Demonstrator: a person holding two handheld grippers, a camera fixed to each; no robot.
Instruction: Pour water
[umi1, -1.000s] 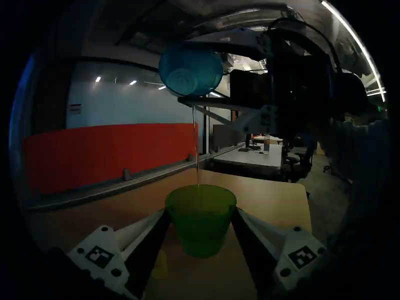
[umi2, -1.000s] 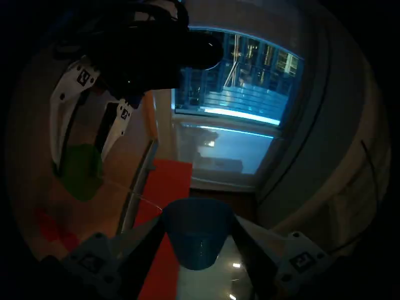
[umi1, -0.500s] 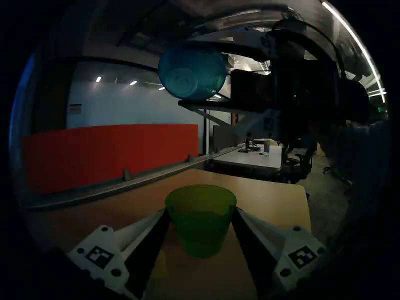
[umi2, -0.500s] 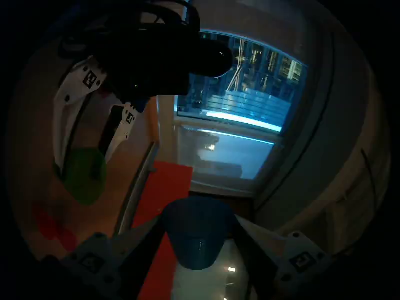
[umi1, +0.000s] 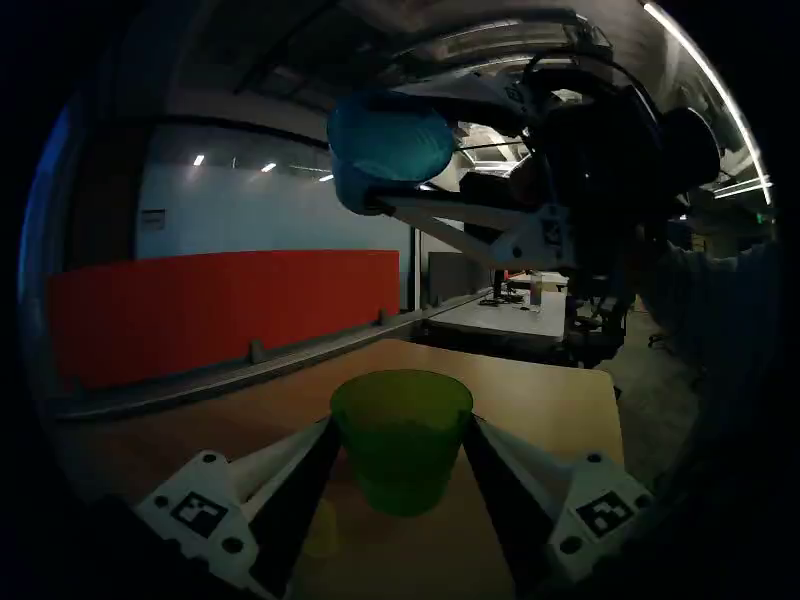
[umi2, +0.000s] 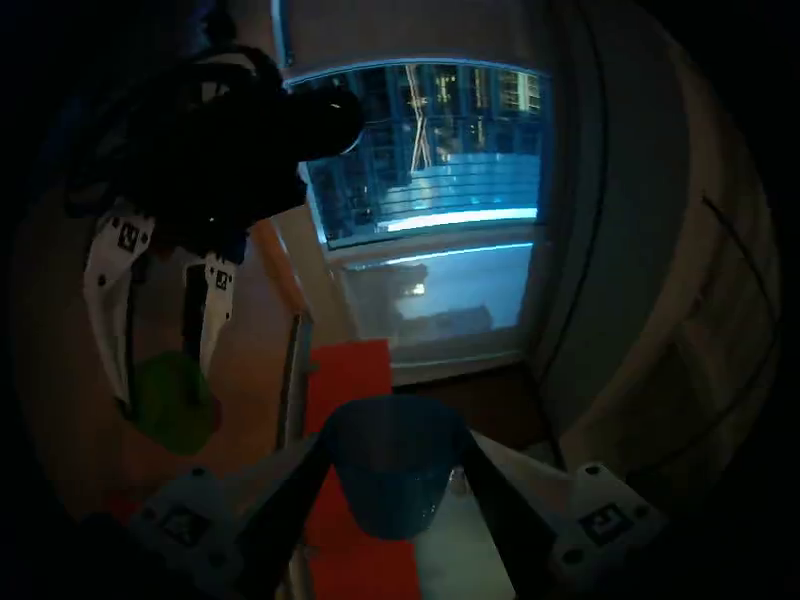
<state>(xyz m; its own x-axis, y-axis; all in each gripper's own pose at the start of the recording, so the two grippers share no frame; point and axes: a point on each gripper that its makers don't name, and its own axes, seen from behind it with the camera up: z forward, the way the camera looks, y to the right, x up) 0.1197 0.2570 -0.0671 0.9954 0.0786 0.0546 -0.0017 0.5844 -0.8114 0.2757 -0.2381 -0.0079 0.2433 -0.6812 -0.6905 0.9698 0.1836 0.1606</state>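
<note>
The left tool (umi1: 402, 438) is closed on the green cup (umi1: 402, 465), a finger on each side of its wall, at 6 o'clock in the left gripper view with the tabletop (umi1: 545, 390) beneath. The right tool (umi2: 393, 455) likewise clamps the blue cup (umi2: 392, 485), which sits tilted at 12 o'clock in the left gripper view. Both look like thin, light plastic, likely to flex if squeezed and slippery when wet, so mid-wall seems the sound hold. No brand reads; the fingers carry square coded markers (umi1: 197, 512).

green cup (umi1: 401, 440), blue cup (umi1: 385, 150). red partition (umi1: 220, 305), tan wood table (umi1: 540, 395). white fingers (umi1: 262, 466) on left gripper (umi1: 400, 423), black-and-white square markers (umi1: 196, 512). right gripper (umi2: 395, 438) same.
</note>
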